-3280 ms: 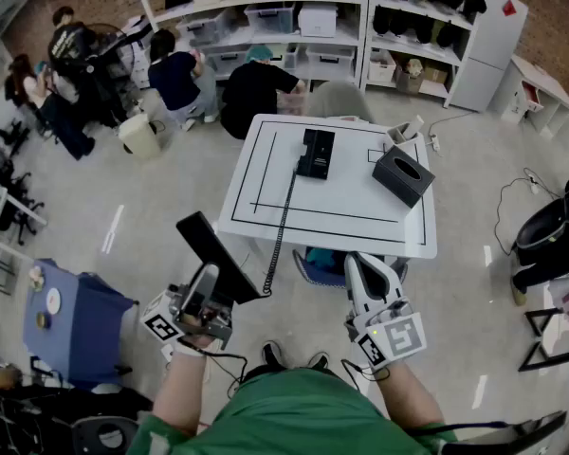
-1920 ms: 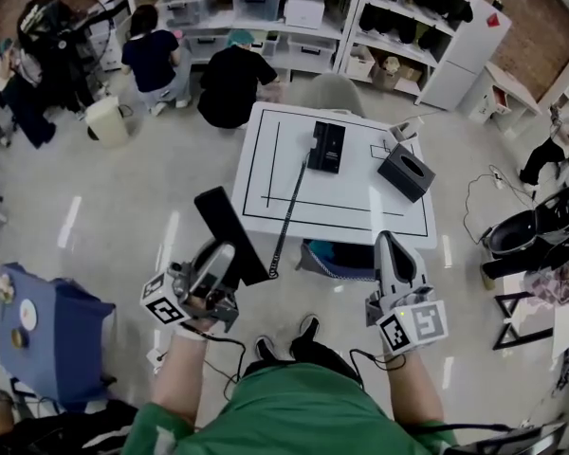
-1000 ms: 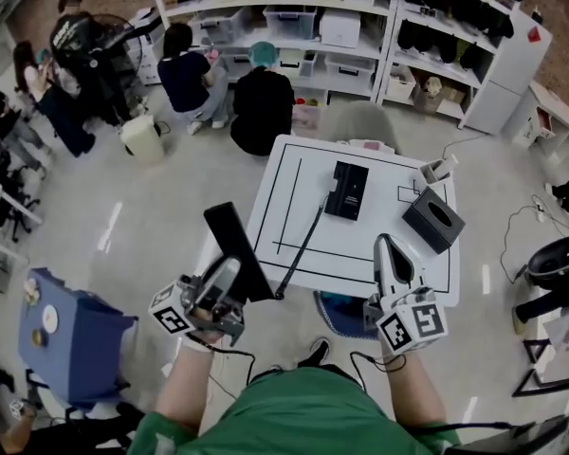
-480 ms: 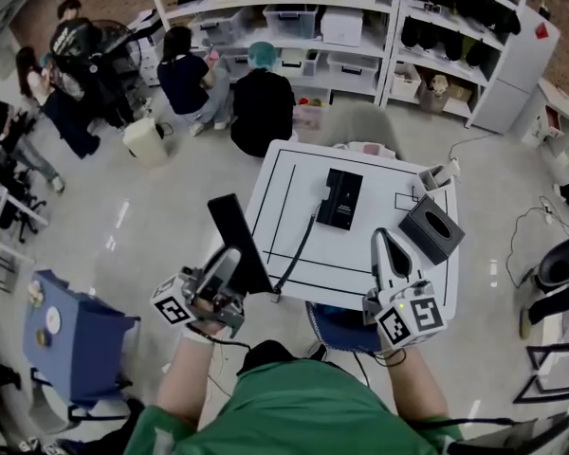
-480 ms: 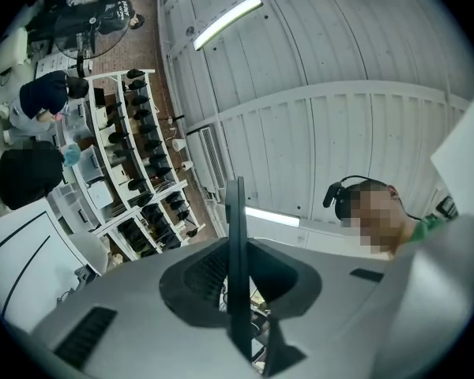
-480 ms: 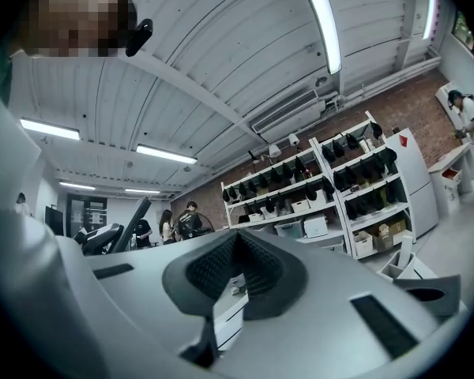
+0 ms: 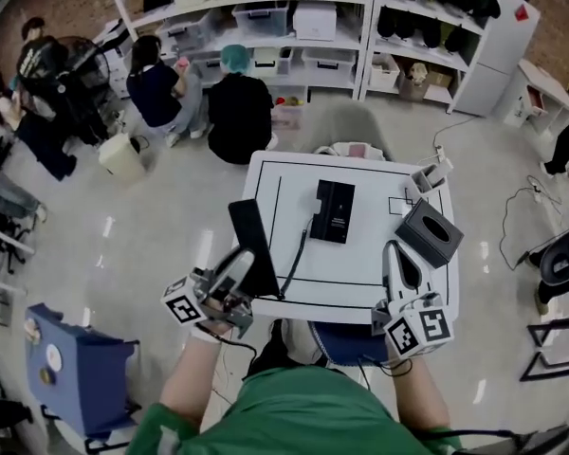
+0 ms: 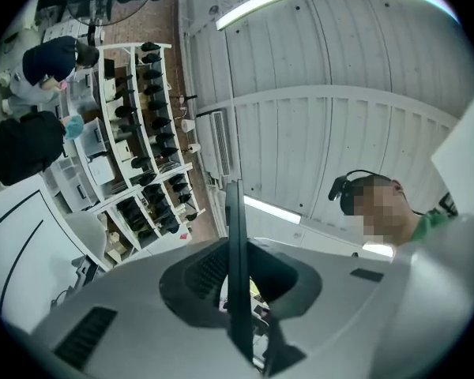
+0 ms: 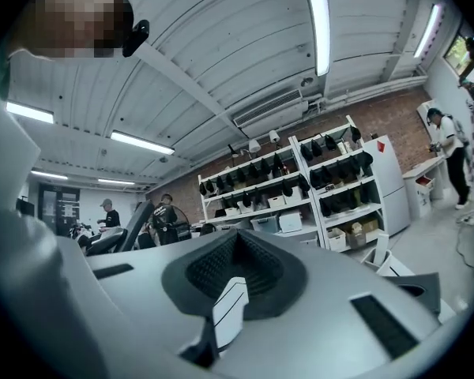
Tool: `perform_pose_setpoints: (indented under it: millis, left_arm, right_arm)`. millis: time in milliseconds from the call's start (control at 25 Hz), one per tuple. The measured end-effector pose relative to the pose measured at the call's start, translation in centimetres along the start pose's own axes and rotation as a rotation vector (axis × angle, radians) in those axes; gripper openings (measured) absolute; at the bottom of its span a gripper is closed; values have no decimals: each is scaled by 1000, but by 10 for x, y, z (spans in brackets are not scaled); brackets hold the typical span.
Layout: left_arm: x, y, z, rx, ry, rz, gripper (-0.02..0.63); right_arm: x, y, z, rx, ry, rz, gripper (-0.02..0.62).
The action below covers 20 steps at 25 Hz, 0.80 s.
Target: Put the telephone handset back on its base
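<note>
The black telephone base lies in the middle of the white table. My left gripper is shut on the black handset, which sticks up and away over the table's near left corner. A coiled cord runs from the handset to the base. In the left gripper view the handset shows edge-on as a thin dark blade clamped between the jaws of the left gripper. My right gripper is shut and empty above the table's near right edge; the right gripper points up at the room.
A dark tissue box stands on the table's right side, with a small white holder at its far right corner. A blue seat is under the near edge. People crouch by shelves behind. A blue cart stands left.
The table has drawn nearer in the head view. Both grippers, earlier short of its near edge, now reach it. The handset stays clamped in the left gripper.
</note>
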State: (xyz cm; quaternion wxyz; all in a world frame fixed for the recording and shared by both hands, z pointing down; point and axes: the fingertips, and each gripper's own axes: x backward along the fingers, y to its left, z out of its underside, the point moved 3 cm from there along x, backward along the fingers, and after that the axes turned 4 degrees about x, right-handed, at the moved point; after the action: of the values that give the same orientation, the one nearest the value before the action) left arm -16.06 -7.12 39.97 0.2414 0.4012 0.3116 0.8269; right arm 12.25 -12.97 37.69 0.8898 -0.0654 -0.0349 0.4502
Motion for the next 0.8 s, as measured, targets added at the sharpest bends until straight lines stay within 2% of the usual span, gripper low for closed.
perform_pose_setpoints:
  millis: [120, 320, 800]
  left_arm:
    - [-6, 31, -14, 14, 53, -14, 86]
    - [-10, 80, -28, 81, 101, -29, 85]
    - [-31, 183, -23, 250, 200, -5, 84]
  right_arm:
    - [-20, 1, 5, 0, 12, 49, 23]
    - [-46, 7, 17, -4, 37, 109, 23]
    - [-60, 4, 25, 32, 61, 284, 23]
